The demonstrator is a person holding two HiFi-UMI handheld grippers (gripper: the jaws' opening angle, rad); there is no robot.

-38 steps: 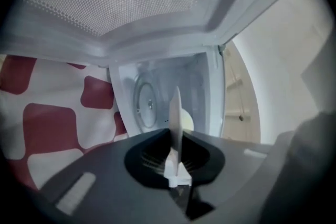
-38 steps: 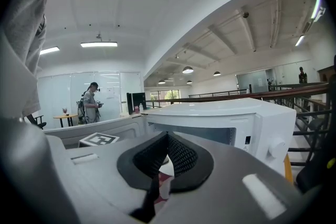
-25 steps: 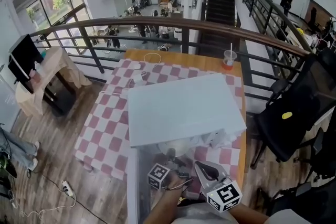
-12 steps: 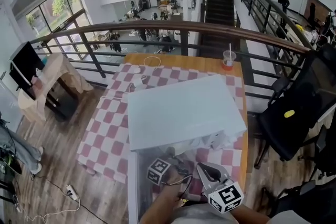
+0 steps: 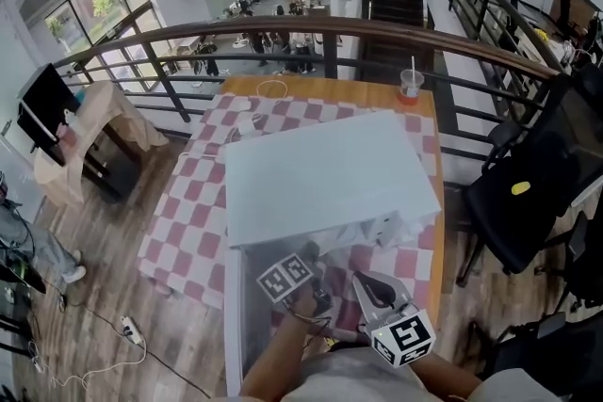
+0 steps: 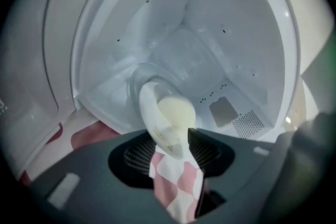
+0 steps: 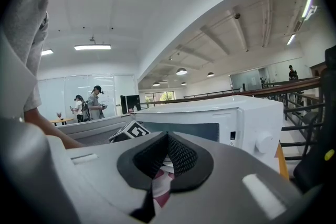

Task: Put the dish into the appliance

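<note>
The white microwave [image 5: 330,179] stands on the checked table with its door [image 5: 243,315] swung open to the left. In the left gripper view a small pale dish [image 6: 167,115] with cream-coloured contents sits at the near edge of the glass turntable [image 6: 181,55] inside the cavity. My left gripper [image 6: 172,148] reaches into the opening. Its jaws have just been opening, and the dish's near rim lies between them without being pinched. Its marker cube [image 5: 285,278] shows in the head view. My right gripper [image 5: 369,289] hovers shut and empty to the right, in front of the oven.
The microwave's control knob [image 7: 262,143] faces the right gripper. A cup with a straw [image 5: 411,104] stands at the table's far edge. A black chair [image 5: 528,202] is to the right and a railing [image 5: 283,38] runs behind the table.
The left gripper has rolled, its marker cube turning to another face, and sits slightly farther into the oven. The right gripper has stayed put.
</note>
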